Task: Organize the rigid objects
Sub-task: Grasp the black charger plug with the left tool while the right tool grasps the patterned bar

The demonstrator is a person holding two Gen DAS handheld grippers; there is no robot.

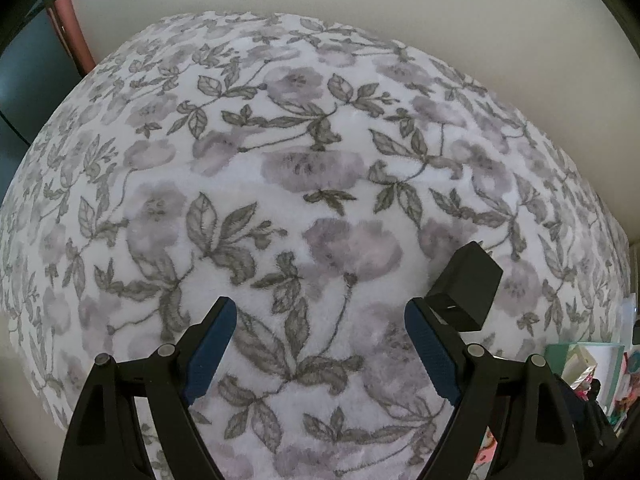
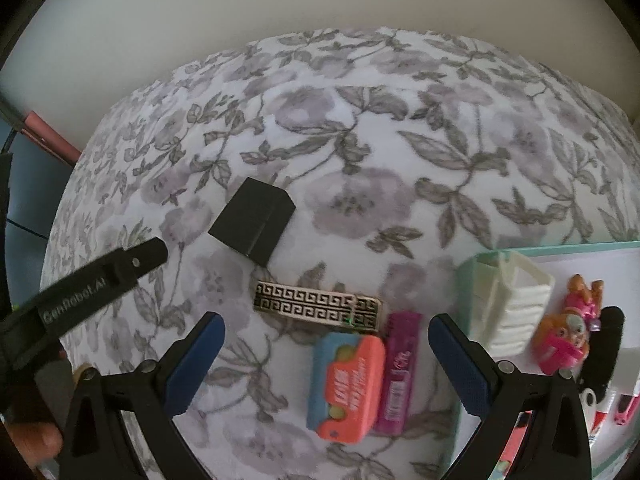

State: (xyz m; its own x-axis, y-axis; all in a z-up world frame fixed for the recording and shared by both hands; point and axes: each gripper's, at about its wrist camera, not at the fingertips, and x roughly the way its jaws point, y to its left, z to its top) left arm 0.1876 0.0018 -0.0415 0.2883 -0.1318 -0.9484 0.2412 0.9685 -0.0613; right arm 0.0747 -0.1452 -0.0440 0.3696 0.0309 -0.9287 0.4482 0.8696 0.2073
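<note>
Nearest the right wrist camera: right gripper (image 2: 326,356) spread wide, holding nothing, hovering over coral-and-blue box (image 2: 347,385) and purple lighter (image 2: 398,370), lying side by side and touching on floral blanket (image 2: 360,160). Just beyond, Greek-key patterned case (image 2: 318,304); farther out, black box (image 2: 253,220), apart from the rest. Left gripper (image 1: 320,344) likewise wide and empty, black box (image 1: 466,284) just past its right finger. Teal tray (image 2: 560,248) at right edge, carrying white basket (image 2: 514,304) and pink toy figure (image 2: 570,332). Recommended: centre over one item only, align pads with its long flat sides, descend slowly, avoid nudging the neighbour.
</note>
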